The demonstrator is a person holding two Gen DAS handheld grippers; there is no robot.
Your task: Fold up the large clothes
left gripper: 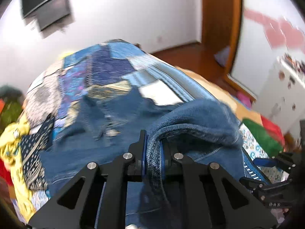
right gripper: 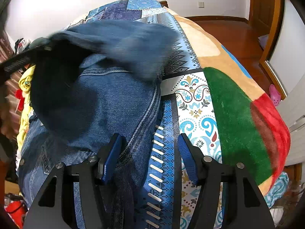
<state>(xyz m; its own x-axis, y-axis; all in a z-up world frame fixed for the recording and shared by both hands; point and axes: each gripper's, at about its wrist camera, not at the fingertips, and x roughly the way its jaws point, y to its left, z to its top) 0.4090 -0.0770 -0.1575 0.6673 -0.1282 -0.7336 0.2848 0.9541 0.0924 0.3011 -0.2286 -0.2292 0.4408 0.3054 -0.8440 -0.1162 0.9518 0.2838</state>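
Left gripper (left gripper: 153, 148) jaws clamp the denim jacket (right gripper: 106, 103) hem (for folding over); right gripper (right gripper: 149, 158) jaws stand open astride its edge.

Both fisheye views are bright and evenly lit, with dark vignetted corners and walls and door frames bowed at the edges. The left wrist view is smeared by motion blur, sharp only on the left gripper (left gripper: 154, 153). In the right wrist view the lifted denim jacket (right gripper: 122, 43) blurs, casting a deep shadow beneath.
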